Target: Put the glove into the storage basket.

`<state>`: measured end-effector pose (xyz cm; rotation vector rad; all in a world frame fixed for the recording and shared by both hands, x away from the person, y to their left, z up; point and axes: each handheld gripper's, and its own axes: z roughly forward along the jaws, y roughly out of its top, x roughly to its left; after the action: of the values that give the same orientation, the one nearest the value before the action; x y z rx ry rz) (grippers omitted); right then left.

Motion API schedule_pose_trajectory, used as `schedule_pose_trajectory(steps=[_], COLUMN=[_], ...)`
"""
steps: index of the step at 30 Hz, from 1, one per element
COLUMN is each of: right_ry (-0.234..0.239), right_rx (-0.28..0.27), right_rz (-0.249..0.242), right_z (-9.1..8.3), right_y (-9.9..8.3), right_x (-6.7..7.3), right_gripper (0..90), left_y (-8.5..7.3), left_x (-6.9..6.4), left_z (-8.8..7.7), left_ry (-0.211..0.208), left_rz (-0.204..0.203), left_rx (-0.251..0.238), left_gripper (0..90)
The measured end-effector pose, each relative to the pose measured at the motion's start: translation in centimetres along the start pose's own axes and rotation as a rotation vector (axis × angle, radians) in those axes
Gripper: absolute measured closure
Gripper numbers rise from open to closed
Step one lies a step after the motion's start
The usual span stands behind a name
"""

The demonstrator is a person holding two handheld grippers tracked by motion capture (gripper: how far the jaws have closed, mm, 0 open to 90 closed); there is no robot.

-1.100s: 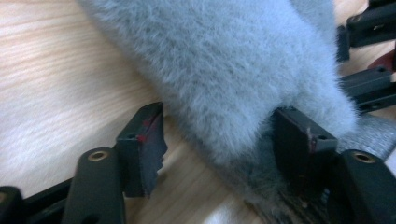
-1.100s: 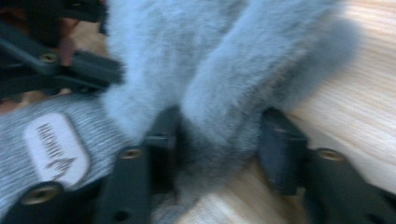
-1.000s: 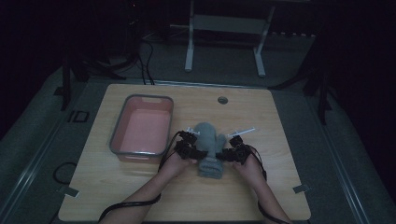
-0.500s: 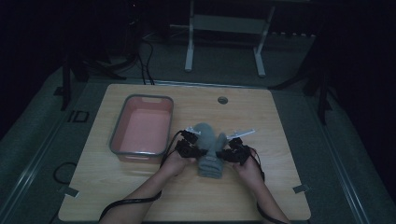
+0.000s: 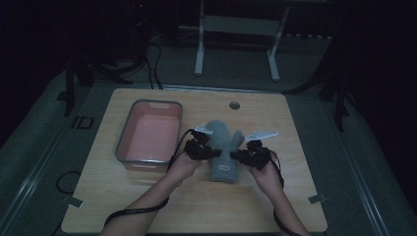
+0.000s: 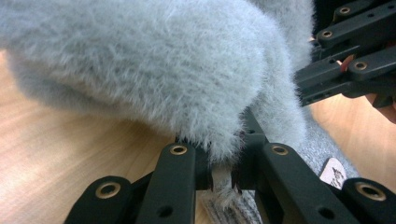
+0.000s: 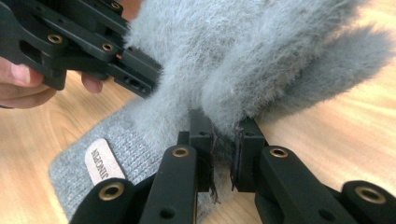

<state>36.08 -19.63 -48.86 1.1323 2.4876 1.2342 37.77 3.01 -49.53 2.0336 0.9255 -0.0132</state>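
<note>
I have my left gripper (image 5: pixel 212 152) pinching the left edge of the grey fuzzy mitten (image 5: pixel 222 147), and my right gripper (image 5: pixel 239 156) pinching its right edge, near the thumb. In the left gripper view my jaws are pressed tight on a tuft of the fluffy fabric (image 6: pixel 187 70), and the right gripper view shows the same on the other side, the pile squeezed between the pads (image 7: pixel 239 140). Both pairs of jaws have just been closing, with the mitten between them. So the grasp is made, as I judge it. The mitten lies in the middle of the wooden tabletop (image 5: pixel 295 196), fingers away from me and the knitted cuff with its small label (image 7: pixel 100 165) toward me; the cuff rests on the wood, while the furry body looks slightly raised where I hold it. The pink tray (image 5: pixel 129 157) stands just to the left of my left hand, apart from the mitten and with nothing in it that I can see. What I think is left is the larger part: lifting the mitten clear, carrying it over, likely to that tray, and letting go.
</note>
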Motion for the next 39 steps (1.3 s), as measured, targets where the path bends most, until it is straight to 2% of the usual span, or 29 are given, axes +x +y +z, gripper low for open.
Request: schedule_pose_trajectory(steps=[4,5,6,11,18,26,31,32,33,39], right_ry=[-0.008,-0.015,-0.017,-0.024,-0.033,-0.014,0.010,0.011,0.013,0.031], right_rx=[-0.012,-0.021,-0.028,-0.058,-0.073,-0.081,-0.092,-0.093,-0.094,-0.088], right_rz=[-0.007,-0.014,-0.016,-0.032,-0.069,-0.086,-0.091,-0.097,-0.099,-0.112], right_z=[-0.8,-1.2,-1.4,-2.2,-2.6,-1.7,-0.3,-0.1,0.2,1.9], right_y=[0.9,1.6,1.9,3.8,6.2,8.5,10.5,10.8,11.1,12.7], right_x=[0.5,0.9,1.0,1.9,3.2,4.4,5.5,5.7,6.0,7.4], right_gripper=[81.7,81.7,81.7,81.7,81.8,81.8,81.8,81.8,81.8,81.8], left_y=[0.9,1.5,1.5,3.3,4.3,4.7,4.8,4.8,4.7,4.2], left_x=[-0.3,-0.3,-0.3,-0.4,0.3,1.5,2.8,2.8,3.3,4.8], left_z=[-1.0,-1.7,-1.7,-4.0,-6.2,-8.5,-10.9,-10.9,-11.7,-13.9], left_ry=[0.003,0.005,0.005,0.011,0.020,0.048,0.081,0.081,0.094,0.124], left_rz=[0.027,0.041,0.041,0.085,0.107,0.099,0.089,0.089,0.085,0.071], left_rx=[-0.001,-0.006,-0.006,-0.020,-0.043,-0.051,-0.048,-0.048,-0.047,-0.049], left_gripper=[81.6,81.6,81.6,81.6,81.5,81.5,81.5,81.5,81.5,81.5])
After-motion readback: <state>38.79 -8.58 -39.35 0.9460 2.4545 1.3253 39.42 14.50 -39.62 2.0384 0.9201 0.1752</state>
